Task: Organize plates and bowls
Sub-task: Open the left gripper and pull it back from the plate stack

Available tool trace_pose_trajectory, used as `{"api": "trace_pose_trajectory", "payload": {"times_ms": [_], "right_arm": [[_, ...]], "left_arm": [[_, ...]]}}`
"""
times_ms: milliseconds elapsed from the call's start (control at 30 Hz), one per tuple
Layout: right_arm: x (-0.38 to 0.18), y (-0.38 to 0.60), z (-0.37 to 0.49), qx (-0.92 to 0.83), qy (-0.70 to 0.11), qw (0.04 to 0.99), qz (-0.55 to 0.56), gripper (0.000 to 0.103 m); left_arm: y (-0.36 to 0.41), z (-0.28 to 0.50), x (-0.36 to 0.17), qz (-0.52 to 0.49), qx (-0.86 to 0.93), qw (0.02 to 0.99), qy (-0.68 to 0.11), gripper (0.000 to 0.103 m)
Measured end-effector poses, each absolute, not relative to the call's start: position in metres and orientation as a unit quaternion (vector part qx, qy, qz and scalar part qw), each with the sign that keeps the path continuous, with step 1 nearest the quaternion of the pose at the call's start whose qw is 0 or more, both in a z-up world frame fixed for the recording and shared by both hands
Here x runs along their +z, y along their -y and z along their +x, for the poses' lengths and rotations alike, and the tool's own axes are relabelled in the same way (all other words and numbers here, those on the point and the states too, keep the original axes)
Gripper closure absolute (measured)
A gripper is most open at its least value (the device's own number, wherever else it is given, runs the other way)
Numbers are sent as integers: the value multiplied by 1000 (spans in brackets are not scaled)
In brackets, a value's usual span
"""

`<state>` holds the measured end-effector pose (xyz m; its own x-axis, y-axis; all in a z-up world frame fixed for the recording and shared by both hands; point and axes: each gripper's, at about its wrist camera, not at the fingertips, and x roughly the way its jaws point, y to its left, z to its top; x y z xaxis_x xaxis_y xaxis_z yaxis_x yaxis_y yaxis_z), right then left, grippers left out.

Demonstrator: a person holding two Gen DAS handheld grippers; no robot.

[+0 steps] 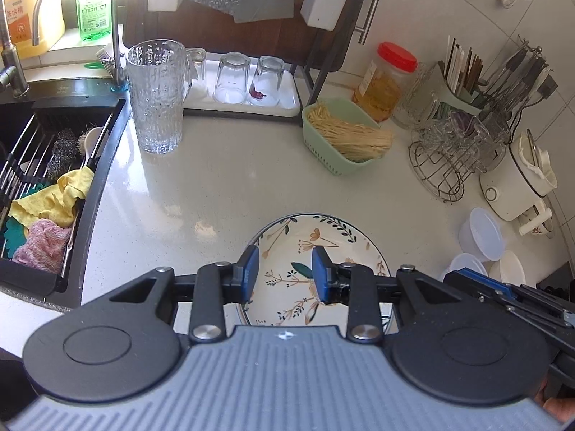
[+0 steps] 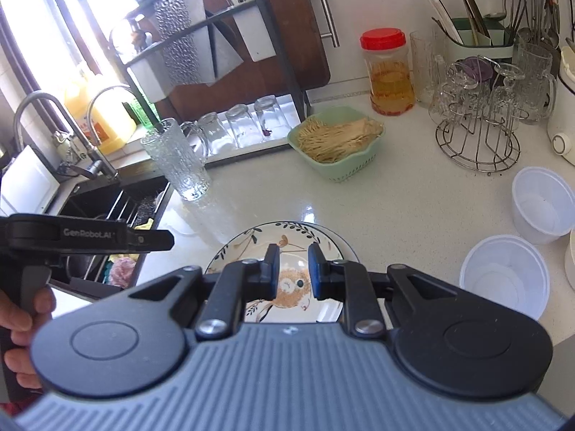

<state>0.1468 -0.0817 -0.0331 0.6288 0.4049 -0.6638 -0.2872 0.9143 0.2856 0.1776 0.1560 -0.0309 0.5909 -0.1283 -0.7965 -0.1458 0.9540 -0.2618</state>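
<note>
A floral plate (image 1: 287,251) lies on the white counter near the front edge; it also shows in the right wrist view (image 2: 291,235). My left gripper (image 1: 285,274) is open and empty, hovering over the plate. My right gripper (image 2: 294,269) is open and empty, also above the plate. White plastic bowls (image 2: 503,273) (image 2: 542,201) stand on the counter to the right of the plate; they show in the left wrist view (image 1: 481,233) too. The left gripper's body (image 2: 86,239) appears at the left of the right wrist view.
A ribbed glass pitcher (image 1: 158,93) stands by the sink (image 1: 54,165), which holds cloths. A green basket of noodles (image 1: 345,136), a red-lidded jar (image 1: 388,79), a wire glass rack (image 1: 456,151), a tray of upturned glasses (image 1: 248,79) and a white cooker (image 1: 517,179) line the back.
</note>
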Motion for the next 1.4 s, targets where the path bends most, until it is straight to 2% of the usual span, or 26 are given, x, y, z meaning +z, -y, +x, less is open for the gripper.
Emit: {"api": "trace_pose_trajectory", "payload": {"times_ms": [600,867,1400], "right_arm": [[-11,88,127,162,-359,916,81,83],[-15,76,124,152,-372,912,77,83],[-12,68,107,80,-347,931,76,83]], "left_arm": [[-140,166,-11,-117,-3,896,-429,66],[-147,169,-14,-113,-30,898,-425,66],[-141,179,-39,-93,-128,887,-434,66]]}}
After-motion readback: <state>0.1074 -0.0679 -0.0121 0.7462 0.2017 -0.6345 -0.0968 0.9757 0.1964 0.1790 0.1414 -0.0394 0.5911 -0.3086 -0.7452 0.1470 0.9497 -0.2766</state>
